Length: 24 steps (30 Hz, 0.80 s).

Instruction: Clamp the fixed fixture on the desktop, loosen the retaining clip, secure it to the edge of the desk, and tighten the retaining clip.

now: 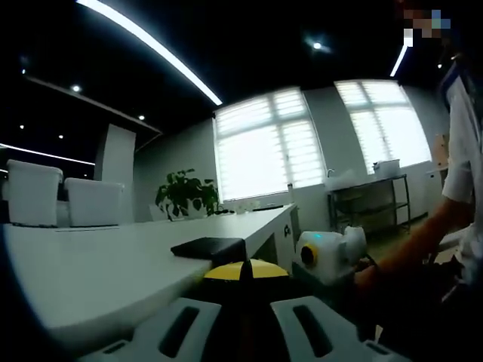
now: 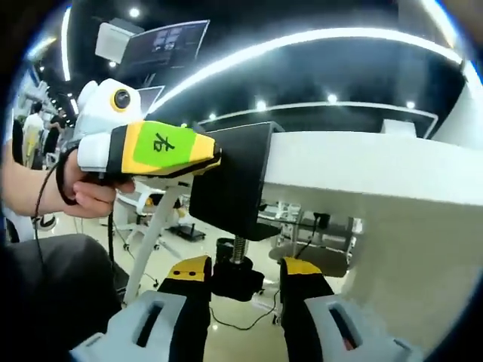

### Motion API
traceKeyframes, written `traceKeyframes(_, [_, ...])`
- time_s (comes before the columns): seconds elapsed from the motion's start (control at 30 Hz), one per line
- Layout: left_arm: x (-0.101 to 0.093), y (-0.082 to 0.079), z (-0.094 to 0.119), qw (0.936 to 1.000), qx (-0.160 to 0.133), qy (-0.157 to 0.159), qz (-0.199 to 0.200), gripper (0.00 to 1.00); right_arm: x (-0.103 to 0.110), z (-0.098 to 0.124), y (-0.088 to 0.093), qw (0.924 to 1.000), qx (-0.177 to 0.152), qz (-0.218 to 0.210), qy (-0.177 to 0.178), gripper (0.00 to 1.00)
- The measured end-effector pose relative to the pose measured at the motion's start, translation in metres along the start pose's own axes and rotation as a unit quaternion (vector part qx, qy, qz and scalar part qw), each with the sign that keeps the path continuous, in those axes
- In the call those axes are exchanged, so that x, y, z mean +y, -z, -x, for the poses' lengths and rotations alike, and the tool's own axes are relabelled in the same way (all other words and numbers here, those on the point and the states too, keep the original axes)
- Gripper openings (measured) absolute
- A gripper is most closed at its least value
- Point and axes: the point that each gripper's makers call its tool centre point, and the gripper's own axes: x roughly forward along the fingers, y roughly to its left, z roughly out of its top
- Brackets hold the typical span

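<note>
left gripper (image 2: 215, 158) pinching the black fixture (image 2: 230, 181) steady on the surface (image 2: 362, 162) edge | right gripper (image 2: 241, 283) jaws closing round its screw knob (image 2: 236, 280) at lower centre, for tightening

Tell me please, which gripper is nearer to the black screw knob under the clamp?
The right. The right gripper has its jaws on either side of the screw knob under the desk edge. The left gripper is higher, at the clamp's upper side face.

Your right gripper (image 2: 240, 283) points up from below the worktop edge, its fingers (image 2: 189, 302) closed on the round knob between them. Your left gripper (image 2: 151, 151) lies level at that edge, your hand (image 2: 87, 188) wrapped around its grip.
</note>
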Motion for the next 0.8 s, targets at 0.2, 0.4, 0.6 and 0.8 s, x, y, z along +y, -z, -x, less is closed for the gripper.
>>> traceKeyframes(0.2, [0.0, 0.0, 0.0, 1.0, -0.001, 0.0, 0.002, 0.03, 0.0, 0.031, 0.007, 0.9897, 0.018, 0.021, 0.14, 0.42])
traceKeyframes(0.4, [0.001, 0.0, -0.001, 1.0, -0.001, -0.003, 0.001, 0.03, 0.013, 0.042, 0.005, 0.9805, 0.016, 0.014, 0.195, 0.44])
traceKeyframes(0.6, [0.001, -0.001, -0.001, 0.9999, -0.004, -0.003, 0.009, 0.03, 0.011, 0.031, 0.003, 0.9773, 0.028, 0.032, 0.208, 0.46])
traceKeyframes(0.8, [0.002, -0.001, -0.002, 0.9999, -0.002, -0.003, 0.01, 0.03, 0.0, 0.026, -0.001, 0.9728, 0.026, 0.01, 0.23, 0.45])
